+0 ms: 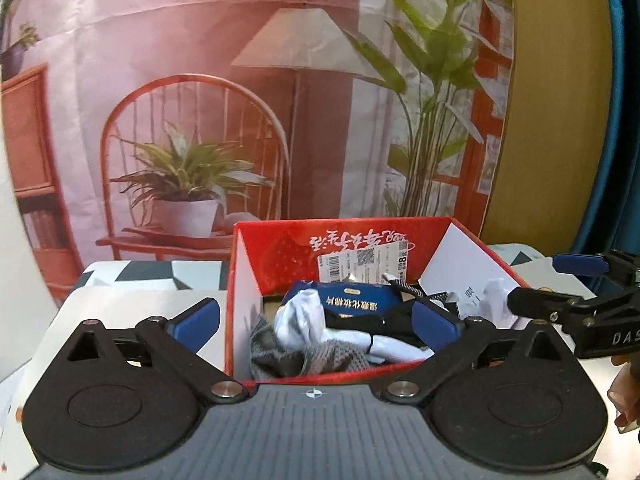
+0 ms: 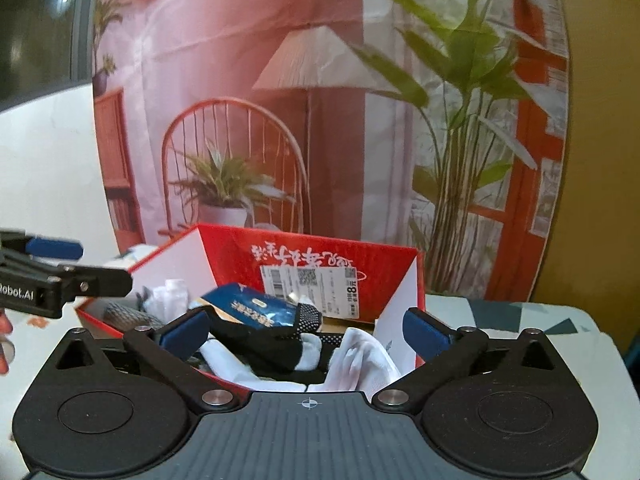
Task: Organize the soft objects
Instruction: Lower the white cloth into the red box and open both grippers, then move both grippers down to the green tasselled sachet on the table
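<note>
A red cardboard box (image 1: 276, 248) stands open on the table and holds a heap of socks. In it lie a white sock (image 1: 300, 316), a grey knitted sock (image 1: 280, 352), a black sock (image 1: 360, 322) and a blue foil packet (image 1: 356, 296). My left gripper (image 1: 316, 326) hangs open over the box's near edge, nothing between its blue pads. My right gripper (image 2: 306, 334) is also open, above a black dotted sock (image 2: 280, 340) and a white sock (image 2: 360, 360), gripping neither. Each gripper shows at the edge of the other's view, the right gripper (image 1: 548, 282) and the left gripper (image 2: 86, 264).
The box (image 2: 380, 264) sits on a table covered by a white cloth with dark geometric patches (image 1: 132, 272). Behind it hangs a printed backdrop (image 1: 240, 100) of a chair, lamp and plants. A shipping label (image 2: 312, 284) is stuck to the box's far wall. A person's fingers (image 1: 624, 396) show at right.
</note>
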### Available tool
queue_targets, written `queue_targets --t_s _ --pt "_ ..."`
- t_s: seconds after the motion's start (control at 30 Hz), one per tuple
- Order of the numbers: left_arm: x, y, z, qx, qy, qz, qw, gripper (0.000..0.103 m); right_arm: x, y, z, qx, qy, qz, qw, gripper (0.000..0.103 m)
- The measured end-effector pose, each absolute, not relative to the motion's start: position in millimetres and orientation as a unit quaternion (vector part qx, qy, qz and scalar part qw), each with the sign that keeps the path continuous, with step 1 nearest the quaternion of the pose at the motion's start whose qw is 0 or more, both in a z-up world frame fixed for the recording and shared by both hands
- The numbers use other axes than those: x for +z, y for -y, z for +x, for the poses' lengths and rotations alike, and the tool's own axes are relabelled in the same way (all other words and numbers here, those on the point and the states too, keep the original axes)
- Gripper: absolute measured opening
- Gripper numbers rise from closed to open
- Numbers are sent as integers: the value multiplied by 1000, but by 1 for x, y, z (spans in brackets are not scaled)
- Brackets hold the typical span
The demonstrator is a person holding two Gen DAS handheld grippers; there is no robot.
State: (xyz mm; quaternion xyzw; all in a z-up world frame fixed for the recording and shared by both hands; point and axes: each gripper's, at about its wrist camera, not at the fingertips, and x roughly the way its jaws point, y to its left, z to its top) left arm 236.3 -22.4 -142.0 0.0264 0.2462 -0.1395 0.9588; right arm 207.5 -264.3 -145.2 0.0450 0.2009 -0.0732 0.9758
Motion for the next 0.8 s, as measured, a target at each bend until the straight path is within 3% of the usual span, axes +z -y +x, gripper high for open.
queue_targets --t_s 0.47,0.8 --pt "-163 3 165 -132 -253 5 958 103 -153 242 140 -67 -181 81 978 102" --pt "-191 -4 128 -125 -272 -6 954 103 -188 229 83 -83 -219 66 970 102"
